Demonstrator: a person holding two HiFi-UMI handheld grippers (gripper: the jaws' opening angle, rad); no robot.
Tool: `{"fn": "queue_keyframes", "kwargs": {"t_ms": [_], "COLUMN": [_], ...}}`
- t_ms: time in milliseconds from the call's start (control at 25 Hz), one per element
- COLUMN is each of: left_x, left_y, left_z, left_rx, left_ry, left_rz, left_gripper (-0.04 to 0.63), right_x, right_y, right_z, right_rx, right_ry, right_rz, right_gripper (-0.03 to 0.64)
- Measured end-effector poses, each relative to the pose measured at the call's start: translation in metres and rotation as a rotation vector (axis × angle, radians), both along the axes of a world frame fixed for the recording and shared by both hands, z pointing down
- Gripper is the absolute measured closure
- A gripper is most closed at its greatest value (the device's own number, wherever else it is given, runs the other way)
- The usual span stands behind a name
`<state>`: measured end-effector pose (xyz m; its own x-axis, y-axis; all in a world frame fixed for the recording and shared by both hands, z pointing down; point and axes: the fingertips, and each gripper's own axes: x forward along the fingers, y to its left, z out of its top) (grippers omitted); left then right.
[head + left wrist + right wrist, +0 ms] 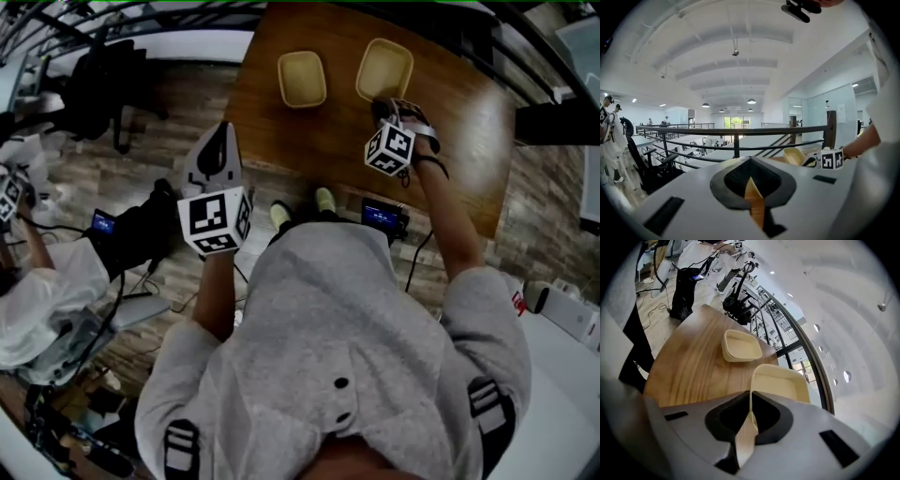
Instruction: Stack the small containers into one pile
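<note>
The right gripper reaches over the brown wooden tabletop. Its jaws are closed on the near rim of a pale yellow, shallow, rounded-rectangular plastic container toward the tabletop's far edge. In the right gripper view, the thin wall of this held container runs straight into the gap between the jaws. Whether its base rests flat on the tabletop or is slightly raised cannot be told.

A second pale yellow container of the same shape stands open side up on the tabletop, also toward the far edge. It is nearer the tabletop's left side and apart from the held one.

The left gripper is off the tabletop, past its near left corner and above the wood-plank floor. Its jaws are closed together on nothing. The left gripper view looks out at a dark metal railing and a white ceiling.
</note>
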<state>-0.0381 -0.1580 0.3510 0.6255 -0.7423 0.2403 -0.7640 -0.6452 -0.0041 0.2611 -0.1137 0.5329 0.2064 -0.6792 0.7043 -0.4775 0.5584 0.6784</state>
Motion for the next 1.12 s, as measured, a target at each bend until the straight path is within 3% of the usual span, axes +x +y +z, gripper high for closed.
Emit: {"fn": "queue_keyframes", "kwargs": {"t_ms": [400,600,840,1120], "left_x": [-0.048,-0.064,-0.072,-0.139], "left_y": [-0.049,-0.084,-0.011,-0.063], "left_z": [0.013,0.022,0.015,0.03], "left_rx": [-0.016,-0.03,-0.014,-0.058], "left_ry": [0.014,0.013,-0.008,-0.026], "left_rz": [-0.093,-0.178,-0.219,-0.247], "left_gripper": [0.581,0.581,0.581,0.581], "right_x": [-0.069,-0.088,-0.1,-0.17], "right_y": [-0.073,-0.133,-0.073,-0.127], "right_z": [0.008,0.015,0.02,0.051], "right_rx": [-0.008,-0.024,-0.025,-0.091], "right_ry": [-0.032,-0.035,-0.046,-0.052], "right_rz": [-0.139,-0.234,-0.274,-0.323], "right_gripper": [0.587,0.588,0.586,0.586]}}
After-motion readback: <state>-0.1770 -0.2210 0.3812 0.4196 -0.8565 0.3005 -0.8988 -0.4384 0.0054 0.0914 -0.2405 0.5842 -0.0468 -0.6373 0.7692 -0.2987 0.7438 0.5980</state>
